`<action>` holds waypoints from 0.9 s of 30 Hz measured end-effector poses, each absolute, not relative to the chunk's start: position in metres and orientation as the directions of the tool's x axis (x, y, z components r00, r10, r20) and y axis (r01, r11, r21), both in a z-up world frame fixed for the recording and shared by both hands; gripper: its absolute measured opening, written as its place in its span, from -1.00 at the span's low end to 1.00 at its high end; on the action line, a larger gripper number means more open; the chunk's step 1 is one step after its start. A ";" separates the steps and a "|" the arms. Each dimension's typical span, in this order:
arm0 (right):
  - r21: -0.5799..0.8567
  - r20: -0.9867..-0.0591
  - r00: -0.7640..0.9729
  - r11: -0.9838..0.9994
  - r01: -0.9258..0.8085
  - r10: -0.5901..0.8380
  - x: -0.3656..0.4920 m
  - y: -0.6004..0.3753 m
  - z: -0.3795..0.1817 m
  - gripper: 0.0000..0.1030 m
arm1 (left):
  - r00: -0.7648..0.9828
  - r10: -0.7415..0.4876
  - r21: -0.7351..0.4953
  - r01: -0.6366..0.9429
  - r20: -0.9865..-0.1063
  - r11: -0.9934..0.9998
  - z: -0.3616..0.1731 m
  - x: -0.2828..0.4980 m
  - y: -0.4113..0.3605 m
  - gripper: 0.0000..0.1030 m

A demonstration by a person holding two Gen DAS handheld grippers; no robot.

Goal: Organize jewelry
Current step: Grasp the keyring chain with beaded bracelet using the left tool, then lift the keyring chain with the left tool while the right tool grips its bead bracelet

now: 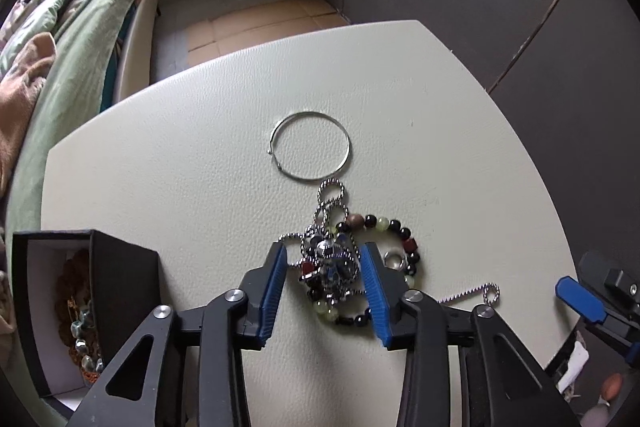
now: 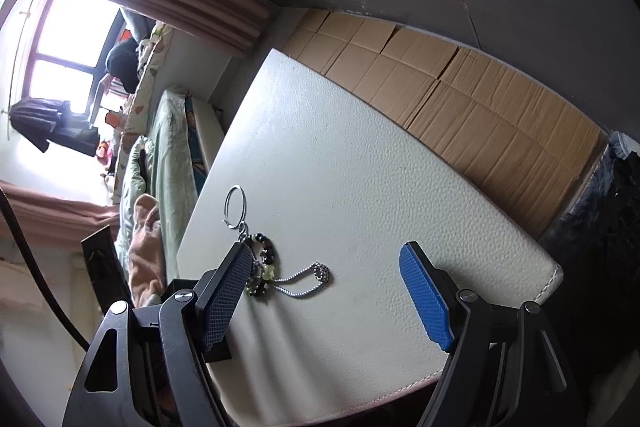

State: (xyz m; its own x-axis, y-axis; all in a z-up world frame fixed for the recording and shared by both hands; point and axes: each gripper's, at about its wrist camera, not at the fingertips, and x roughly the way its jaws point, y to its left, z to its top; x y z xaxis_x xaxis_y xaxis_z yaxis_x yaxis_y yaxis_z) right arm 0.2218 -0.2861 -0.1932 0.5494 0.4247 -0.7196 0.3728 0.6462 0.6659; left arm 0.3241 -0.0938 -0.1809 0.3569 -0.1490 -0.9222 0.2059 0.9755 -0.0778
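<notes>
The left gripper (image 1: 324, 267) points steeply down at the cream tabletop (image 1: 200, 155), its blue pads (image 1: 276, 291) set narrow on either side of a tangled heap of jewelry. The heap is a silver ball chain (image 1: 332, 203) knotted over a faceted pendant (image 1: 334, 259), lying on a bracelet of dark and pale green beads (image 1: 394, 227). The pads flank the pendant closely, but I cannot tell whether they press on it yet. My guess is that the jaws aim for the thickest part of the knot, so the whole clump comes up in one grab.

A thin silver bangle (image 1: 310, 146) lies just beyond the heap on the far side, untouched. At the near left stands an open black jewelry box (image 1: 120, 267), already holding beaded pieces; it sits close, probably so the lift across is short.

The right gripper (image 2: 328, 291) hovers over the near right of the tabletop, jaws wide and empty, tilted down less steeply, well apart from the heap. It looks to be waiting its turn, perhaps for the loose chain end (image 2: 322, 273) trailing toward it.
</notes>
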 end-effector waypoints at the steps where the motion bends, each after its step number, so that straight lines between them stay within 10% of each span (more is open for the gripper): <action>1: 0.665 -0.720 0.549 0.649 0.371 0.425 0.222 -0.286 -0.193 0.50 | 0.358 -0.157 -0.088 0.201 -0.921 0.976 -0.181 0.325 -0.093 -0.60; 19: 0.616 -0.738 0.520 0.743 0.260 0.430 0.239 -0.250 -0.184 0.50 | 0.497 -0.341 -0.278 0.199 -0.798 0.940 -0.114 0.303 -0.062 -0.66; 27: 0.541 -0.774 0.481 0.825 0.165 0.411 0.259 -0.216 -0.179 -0.25 | 0.584 -0.386 -0.353 0.175 -0.714 0.919 -0.080 0.295 -0.033 -0.66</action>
State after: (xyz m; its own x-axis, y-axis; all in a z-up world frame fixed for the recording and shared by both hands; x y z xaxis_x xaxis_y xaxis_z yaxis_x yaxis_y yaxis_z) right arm 0.2595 -0.2155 -0.1788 0.4811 0.4113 -0.7742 0.1647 0.8249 0.5407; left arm 0.2949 -0.0335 -0.0797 0.5843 -0.3856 -0.7141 0.1749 0.9191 -0.3532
